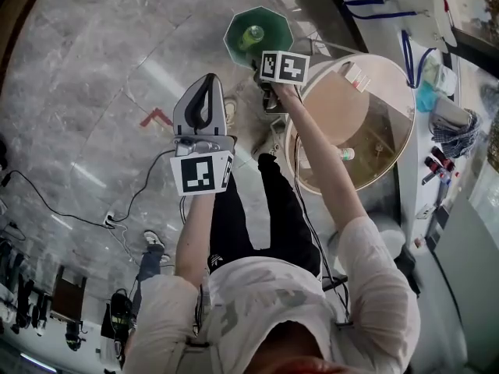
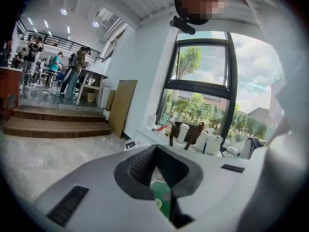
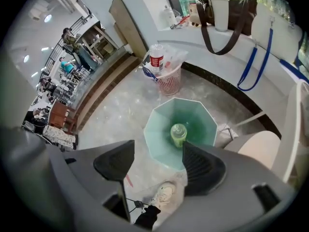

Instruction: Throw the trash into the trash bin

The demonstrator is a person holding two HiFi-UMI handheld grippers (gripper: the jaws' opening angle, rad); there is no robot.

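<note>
Closest under the head camera is the person's pale shirt (image 1: 265,302), with both arms stretched out over the grey marble floor (image 1: 93,76). Out ahead, the left gripper (image 1: 209,80) has its fingers (image 2: 140,170) closed tip to tip on nothing. Beside it, the right gripper (image 3: 157,161) points steeply down with its fingers (image 3: 203,166) spread wide and empty over the green trash bin (image 3: 159,129), which stands on the floor near a round worktop (image 1: 335,107) and has a green bottle (image 3: 178,134) inside.
</note>
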